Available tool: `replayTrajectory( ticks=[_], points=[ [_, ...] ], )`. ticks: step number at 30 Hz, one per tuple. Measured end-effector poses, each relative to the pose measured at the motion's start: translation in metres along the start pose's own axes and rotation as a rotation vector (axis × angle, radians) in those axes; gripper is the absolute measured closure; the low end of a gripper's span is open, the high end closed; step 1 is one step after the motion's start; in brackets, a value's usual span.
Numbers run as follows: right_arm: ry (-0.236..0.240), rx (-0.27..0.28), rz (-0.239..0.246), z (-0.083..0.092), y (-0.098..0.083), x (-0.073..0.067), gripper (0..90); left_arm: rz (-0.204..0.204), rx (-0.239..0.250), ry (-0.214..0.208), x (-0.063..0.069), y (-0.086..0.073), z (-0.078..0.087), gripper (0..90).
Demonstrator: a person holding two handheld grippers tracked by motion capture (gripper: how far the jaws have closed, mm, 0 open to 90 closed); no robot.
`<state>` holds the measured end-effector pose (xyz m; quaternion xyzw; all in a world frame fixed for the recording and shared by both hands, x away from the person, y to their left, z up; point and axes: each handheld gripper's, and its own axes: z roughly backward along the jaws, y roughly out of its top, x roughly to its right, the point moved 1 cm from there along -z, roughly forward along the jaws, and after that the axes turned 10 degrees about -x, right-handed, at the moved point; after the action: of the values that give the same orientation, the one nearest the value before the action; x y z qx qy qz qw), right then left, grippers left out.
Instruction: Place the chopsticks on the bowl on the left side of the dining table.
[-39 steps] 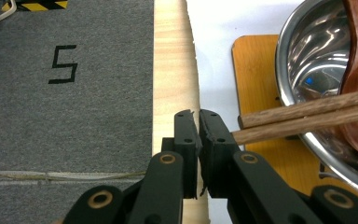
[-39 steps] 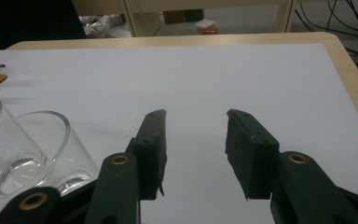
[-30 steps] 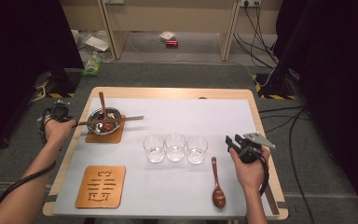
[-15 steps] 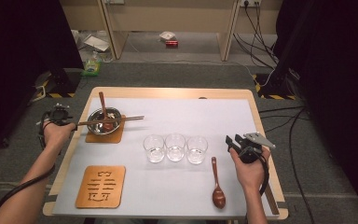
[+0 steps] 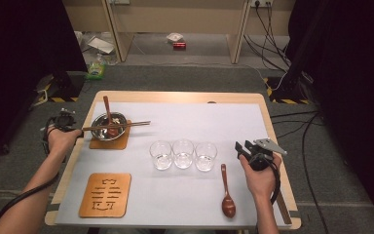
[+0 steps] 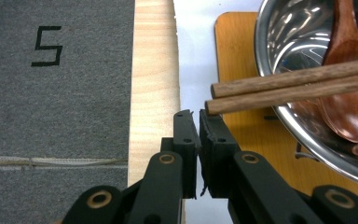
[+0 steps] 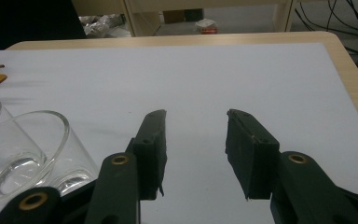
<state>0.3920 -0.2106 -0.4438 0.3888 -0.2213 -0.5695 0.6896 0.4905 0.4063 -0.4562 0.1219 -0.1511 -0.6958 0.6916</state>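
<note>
A steel bowl (image 5: 102,127) sits on a wooden coaster (image 5: 109,143) at the table's left, with a wooden spoon (image 5: 107,108) in it and a pair of chopsticks (image 5: 126,125) laid across its rim. My left gripper (image 5: 64,121) hovers at the table's left edge, just off the chopsticks' near ends. In the left gripper view its jaws (image 6: 195,119) are shut with nothing between them, and the chopsticks (image 6: 284,86) end right beyond the right jaw's tip. My right gripper (image 5: 242,147) stands open and empty to the right of the glasses (image 7: 196,126).
Three empty glasses (image 5: 183,153) stand in a row at mid-table; the nearest one (image 7: 25,151) is left of my right jaws. A second wooden spoon (image 5: 227,195) lies near the front right. A carved coaster (image 5: 105,195) lies at the front left.
</note>
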Motion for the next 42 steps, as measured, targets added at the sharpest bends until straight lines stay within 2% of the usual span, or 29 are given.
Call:
replayTrajectory(
  ticks=[15,23,34,38,39,40,42],
  points=[
    [-0.013,-0.007,0.001,0.002,0.000,0.002,58.2,-0.011,-0.001,0.001,0.004,0.009,-0.003,84.2],
    [-0.009,0.001,0.000,0.003,0.000,0.003,58.3,-0.025,0.007,-0.003,0.004,0.005,0.002,83.8],
    [-0.006,0.002,0.001,0.002,0.001,0.001,58.2,-0.038,0.048,-0.020,0.003,-0.014,0.017,83.1],
    [-0.006,-0.003,0.007,0.002,0.001,0.001,58.2,-0.042,0.072,-0.028,0.005,-0.016,0.024,82.6],
    [-0.004,-0.003,0.005,0.002,0.001,0.001,58.2,-0.029,0.088,-0.033,0.008,-0.017,0.025,82.4],
    [-0.005,-0.002,0.008,0.002,0.001,0.001,58.2,-0.040,0.084,-0.039,0.009,-0.017,0.028,82.3],
    [-0.005,-0.004,0.005,0.002,0.000,0.001,58.2,-0.040,0.106,-0.045,0.014,-0.016,0.031,82.0]
  ],
)
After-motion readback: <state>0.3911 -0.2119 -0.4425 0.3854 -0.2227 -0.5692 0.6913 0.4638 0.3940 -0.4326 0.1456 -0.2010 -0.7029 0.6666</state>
